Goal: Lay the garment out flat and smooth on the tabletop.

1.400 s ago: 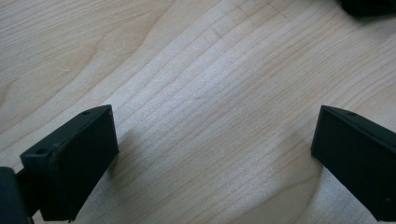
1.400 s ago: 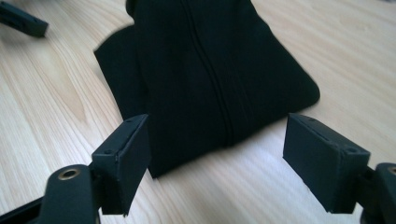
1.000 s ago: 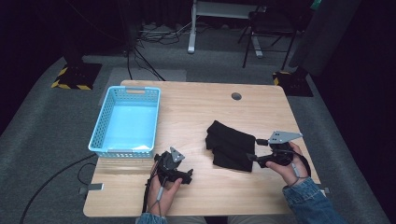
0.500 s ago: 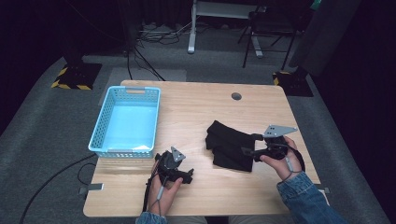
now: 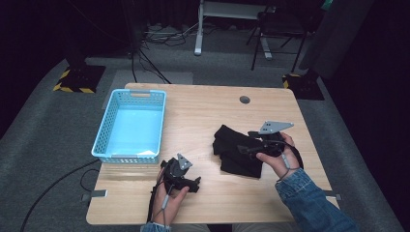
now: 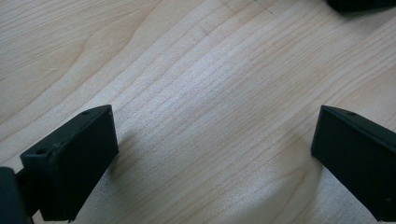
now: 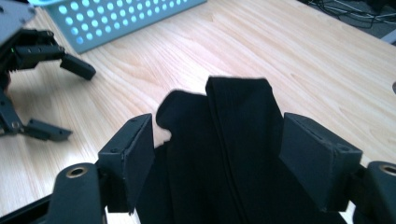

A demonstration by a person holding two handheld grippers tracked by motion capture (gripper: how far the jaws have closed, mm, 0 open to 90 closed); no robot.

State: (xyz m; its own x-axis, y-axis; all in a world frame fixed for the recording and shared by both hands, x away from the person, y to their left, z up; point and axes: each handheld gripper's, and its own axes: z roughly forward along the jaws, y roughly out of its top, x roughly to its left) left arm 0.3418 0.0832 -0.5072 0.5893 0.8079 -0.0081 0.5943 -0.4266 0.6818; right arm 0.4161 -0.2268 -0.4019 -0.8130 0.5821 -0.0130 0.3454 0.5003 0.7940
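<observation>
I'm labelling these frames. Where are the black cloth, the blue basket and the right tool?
black cloth (image 5: 235, 152), high view, middle of the folded fabric
blue basket (image 5: 158, 123), high view, right wall
right tool (image 7: 217, 140), right gripper view, midway between its jaws

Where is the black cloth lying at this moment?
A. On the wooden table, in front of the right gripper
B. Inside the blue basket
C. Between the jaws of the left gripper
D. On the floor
A: the black cloth lies on the wooden table, in front of the right gripper, apart from the blue basket.

Dark lab: cables (image 5: 145, 43), hazard-striped stand feet (image 5: 72, 88)
</observation>
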